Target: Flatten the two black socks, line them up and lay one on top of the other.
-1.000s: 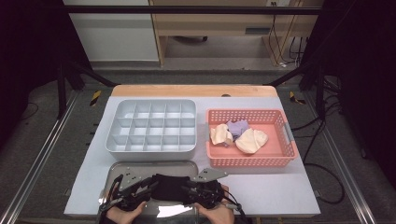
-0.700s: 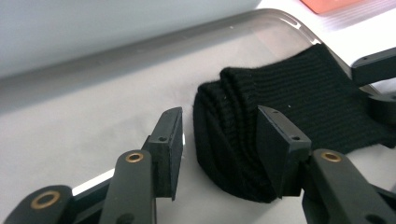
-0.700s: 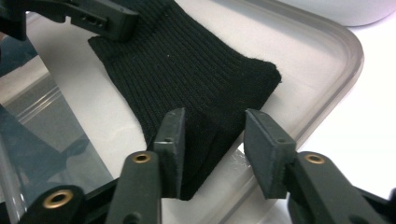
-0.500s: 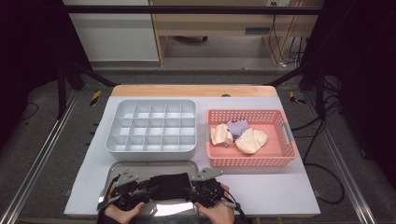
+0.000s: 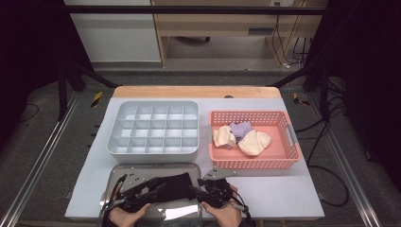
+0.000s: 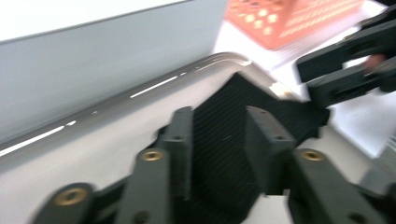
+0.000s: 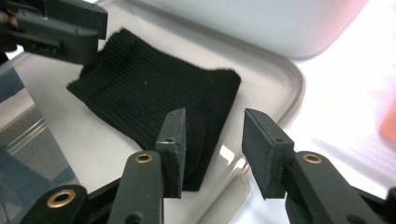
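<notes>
While both hand-held units sit low at the near table edge, black ribbed knit cloth (image 5: 174,186) lying flat in shallow shiny metal tray (image 5: 156,168), just in front of grey plastic divided organiser box (image 5: 153,127). Left gripper (image 6: 217,140) at the cloth's left end: jaws parted a moderate gap, fabric visible between them, no pinch; contact with the weave hard to judge. Right gripper (image 7: 212,147) at the cloth's right end: jaws likewise parted, left jaw over the fabric corner, right jaw above the tray rim, nothing clamped. From the high view, left gripper (image 5: 135,189) and right gripper (image 5: 208,189) flanking the cloth, a hand behind each. Farther right on the white tabletop (image 5: 283,189), salmon-pink plastic mesh basket (image 5: 253,163) holding cream and lilac folded cloths (image 5: 241,137), well apart from both grippers.
</notes>
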A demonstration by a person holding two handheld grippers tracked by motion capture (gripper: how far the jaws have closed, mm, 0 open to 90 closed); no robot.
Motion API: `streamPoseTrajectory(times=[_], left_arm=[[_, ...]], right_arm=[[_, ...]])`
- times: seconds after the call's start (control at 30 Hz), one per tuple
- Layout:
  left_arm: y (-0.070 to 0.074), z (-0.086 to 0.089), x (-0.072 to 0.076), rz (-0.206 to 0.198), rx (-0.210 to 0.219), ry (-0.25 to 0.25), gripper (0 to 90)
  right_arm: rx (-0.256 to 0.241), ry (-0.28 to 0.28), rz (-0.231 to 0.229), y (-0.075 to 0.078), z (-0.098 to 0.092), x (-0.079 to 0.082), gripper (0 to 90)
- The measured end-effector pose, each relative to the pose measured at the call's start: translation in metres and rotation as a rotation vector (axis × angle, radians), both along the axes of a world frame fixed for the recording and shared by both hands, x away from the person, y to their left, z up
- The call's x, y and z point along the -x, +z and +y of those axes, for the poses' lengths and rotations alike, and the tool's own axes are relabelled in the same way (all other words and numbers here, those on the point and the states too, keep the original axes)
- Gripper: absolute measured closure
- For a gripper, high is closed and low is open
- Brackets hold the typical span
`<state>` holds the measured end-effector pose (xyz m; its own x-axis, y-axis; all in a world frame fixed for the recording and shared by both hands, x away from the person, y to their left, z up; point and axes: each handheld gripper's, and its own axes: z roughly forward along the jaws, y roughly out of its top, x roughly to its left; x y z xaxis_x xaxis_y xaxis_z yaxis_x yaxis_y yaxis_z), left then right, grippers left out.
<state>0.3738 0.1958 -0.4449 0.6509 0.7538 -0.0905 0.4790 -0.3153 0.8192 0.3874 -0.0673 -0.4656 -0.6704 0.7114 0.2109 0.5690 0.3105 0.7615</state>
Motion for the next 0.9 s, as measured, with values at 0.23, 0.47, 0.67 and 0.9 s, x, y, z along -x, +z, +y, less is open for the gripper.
streamPoseTrajectory(times=[0.23,0.47,0.67,0.9], left_arm=[[-0.020,-0.022,-0.010,0.099,-0.046,-0.049,88.0],[-0.027,-0.024,-0.010,0.112,-0.060,-0.045,89.6],[-0.027,-0.024,-0.011,0.121,-0.050,-0.044,89.7],[-0.028,-0.027,-0.011,0.127,-0.012,-0.047,89.5]], right_arm=[[0.013,0.012,0.030,-0.009,0.004,0.000,62.2],[0.008,0.030,0.055,-0.013,0.012,0.002,73.4],[-0.008,0.016,0.092,-0.011,0.012,0.001,83.0],[-0.075,0.047,0.039,0.006,0.006,0.001,83.6]])
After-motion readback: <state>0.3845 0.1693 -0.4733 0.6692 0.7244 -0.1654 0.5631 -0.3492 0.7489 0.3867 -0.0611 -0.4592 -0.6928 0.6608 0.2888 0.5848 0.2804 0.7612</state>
